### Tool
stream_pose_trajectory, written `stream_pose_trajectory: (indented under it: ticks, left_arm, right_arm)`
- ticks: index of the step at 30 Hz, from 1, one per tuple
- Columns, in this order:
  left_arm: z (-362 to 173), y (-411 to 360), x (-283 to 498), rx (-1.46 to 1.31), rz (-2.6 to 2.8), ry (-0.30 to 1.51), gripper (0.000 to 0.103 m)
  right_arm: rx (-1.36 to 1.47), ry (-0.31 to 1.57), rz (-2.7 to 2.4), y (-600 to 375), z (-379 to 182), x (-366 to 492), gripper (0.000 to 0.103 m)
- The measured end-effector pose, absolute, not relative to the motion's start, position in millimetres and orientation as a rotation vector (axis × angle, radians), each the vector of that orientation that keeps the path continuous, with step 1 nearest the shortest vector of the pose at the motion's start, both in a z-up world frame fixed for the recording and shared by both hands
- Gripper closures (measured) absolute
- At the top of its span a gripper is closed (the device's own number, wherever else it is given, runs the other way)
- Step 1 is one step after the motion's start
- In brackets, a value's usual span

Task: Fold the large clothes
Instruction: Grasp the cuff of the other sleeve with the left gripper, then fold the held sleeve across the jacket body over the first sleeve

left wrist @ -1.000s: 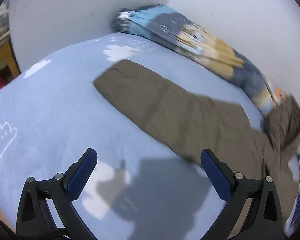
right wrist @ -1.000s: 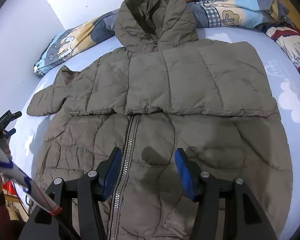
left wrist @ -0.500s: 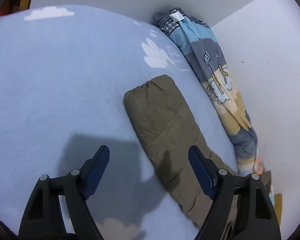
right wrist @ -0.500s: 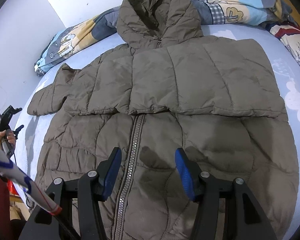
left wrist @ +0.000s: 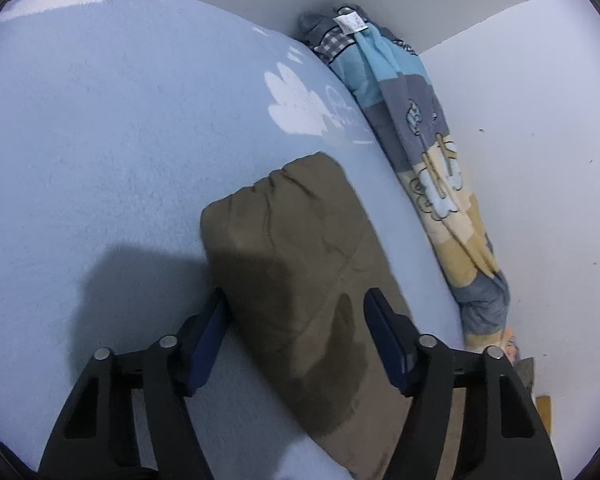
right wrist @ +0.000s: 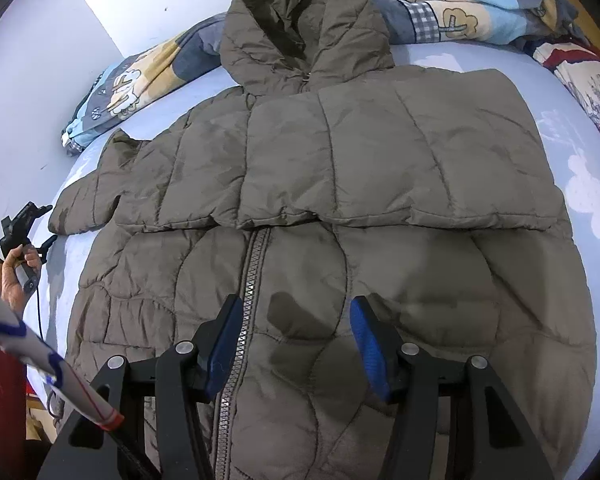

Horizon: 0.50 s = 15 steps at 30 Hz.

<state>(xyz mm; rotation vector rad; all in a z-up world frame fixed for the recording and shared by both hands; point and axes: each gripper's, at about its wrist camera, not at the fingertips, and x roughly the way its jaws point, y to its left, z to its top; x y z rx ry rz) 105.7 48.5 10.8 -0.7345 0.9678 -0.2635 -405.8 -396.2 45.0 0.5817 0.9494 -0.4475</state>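
Observation:
A brown hooded puffer jacket (right wrist: 340, 184) lies front up on a light blue bed, zipper (right wrist: 248, 292) closed. Its right sleeve is folded across the chest; its left sleeve (right wrist: 84, 204) stretches out to the left. In the left wrist view that sleeve (left wrist: 300, 264) lies between the open jaws of my left gripper (left wrist: 296, 320), cuff pointing away; the fingers straddle it without closing. My right gripper (right wrist: 296, 340) is open and empty, hovering over the jacket's lower front beside the zipper. The left gripper also shows in the right wrist view (right wrist: 28, 220), held by a hand.
A rolled patterned blanket (left wrist: 428, 152) lies along the white wall behind the sleeve and behind the hood (right wrist: 460, 12). The bed sheet (left wrist: 100, 120) is light blue with white clouds. A star-patterned cloth (right wrist: 588, 80) lies at the right edge.
My left gripper has swung toward the sleeve and moved in, so the sleeve now sits between its narrowed jaws. The right gripper has stayed put over the jacket's lower front.

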Motion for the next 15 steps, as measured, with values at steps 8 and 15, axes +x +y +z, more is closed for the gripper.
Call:
stream_pose_trajectory:
  ticks: [8, 15]
  left_arm:
    - [9.4, 53.3, 103.6, -0.763, -0.283, 0.903, 0.085]
    - [67.3, 36.3, 81.7, -0.666, -0.327, 0.824, 0.086]
  right_arm:
    - [0.586, 0.945, -0.449, -397.9, 45.0, -407.8, 0.043]
    - [0.607, 0.898, -0.468, -400.5, 57.7, -416.0, 0.043]
